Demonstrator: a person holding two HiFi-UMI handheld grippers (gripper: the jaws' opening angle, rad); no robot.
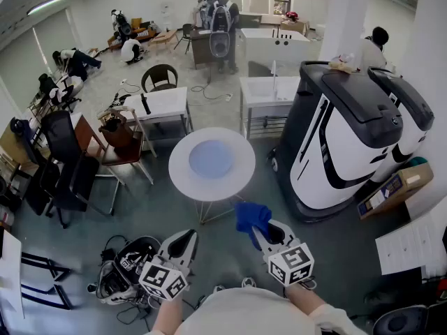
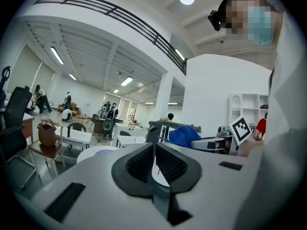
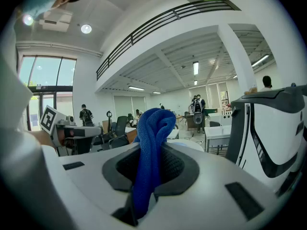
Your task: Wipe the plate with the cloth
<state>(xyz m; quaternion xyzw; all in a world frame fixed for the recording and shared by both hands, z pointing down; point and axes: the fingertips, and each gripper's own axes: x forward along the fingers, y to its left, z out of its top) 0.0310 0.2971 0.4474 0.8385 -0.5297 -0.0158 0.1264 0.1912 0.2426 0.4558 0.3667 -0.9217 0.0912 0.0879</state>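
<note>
A pale blue plate (image 1: 210,159) lies in the middle of a small round white table (image 1: 183,179) ahead of me in the head view. My right gripper (image 1: 263,234) is shut on a bunched blue cloth (image 1: 251,216), held short of the table's near right edge; the cloth (image 3: 151,147) stands up between the jaws in the right gripper view. My left gripper (image 1: 183,243) hangs lower left of the table, its jaws shut with nothing between them (image 2: 154,164). The plate (image 2: 106,152) and table show faintly beyond the left jaws.
A large white and black service robot (image 1: 342,142) stands right of the table. Chairs (image 1: 66,166) and a desk (image 1: 162,105) are to the left and behind. A bag and cables (image 1: 122,267) lie on the floor by my left gripper. People work at the room's far end.
</note>
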